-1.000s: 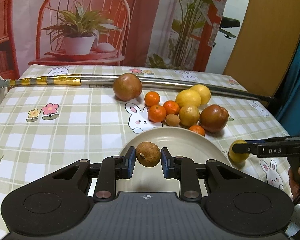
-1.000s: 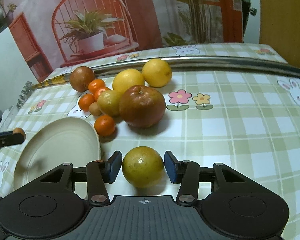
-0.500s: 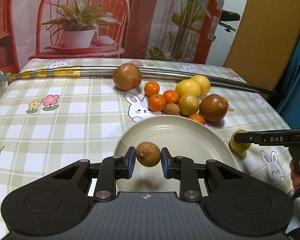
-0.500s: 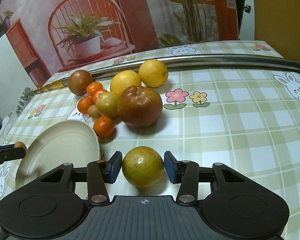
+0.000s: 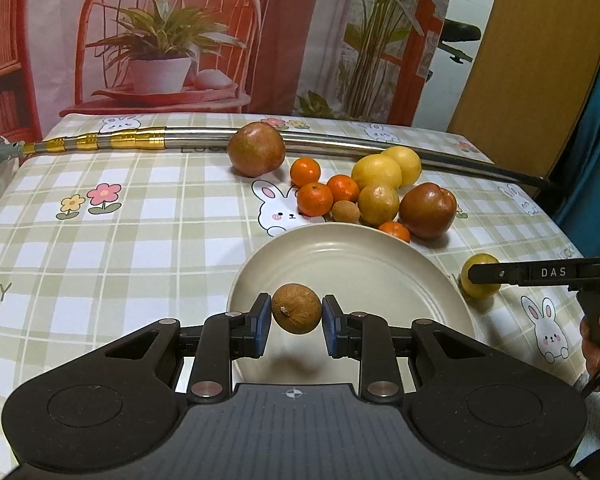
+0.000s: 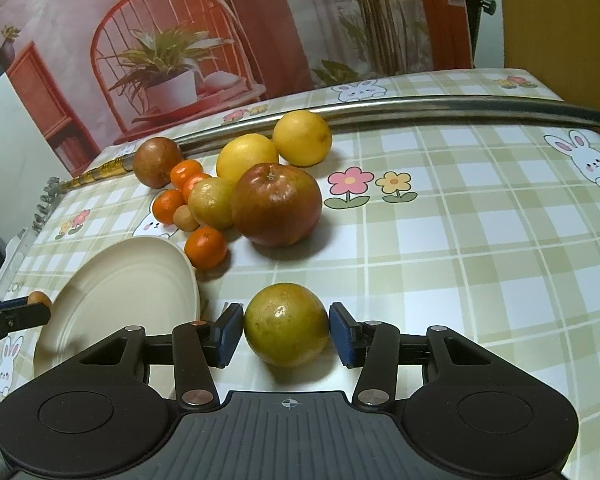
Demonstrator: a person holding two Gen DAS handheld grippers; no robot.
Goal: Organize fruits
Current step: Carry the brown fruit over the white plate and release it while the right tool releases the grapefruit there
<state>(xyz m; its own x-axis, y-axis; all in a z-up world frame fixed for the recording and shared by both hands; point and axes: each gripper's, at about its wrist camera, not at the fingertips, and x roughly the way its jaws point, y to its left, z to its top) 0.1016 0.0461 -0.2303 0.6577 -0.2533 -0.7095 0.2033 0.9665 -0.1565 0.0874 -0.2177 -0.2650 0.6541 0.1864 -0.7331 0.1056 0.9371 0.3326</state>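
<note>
Tabletop (image 5: 140,248) covered by green-and-white checked cloth printed with rabbits and flowers. A long metal rod (image 5: 340,144), gold-banded at its left end, lies across the far side. A cream plate (image 5: 380,264) sits on the near part, nothing lying in it. Beyond its far rim, a fruit cluster: four small oranges (image 5: 314,199), a small brown fruit (image 5: 345,212), a yellow-green citrus (image 5: 378,205), two lemons (image 5: 377,172), a large red-brown apple (image 5: 428,210). A second red-brown round fruit (image 5: 256,149) rests against the rod. Right of the plate, a yellow-green fruit (image 6: 286,324) sits on the cloth.
</note>
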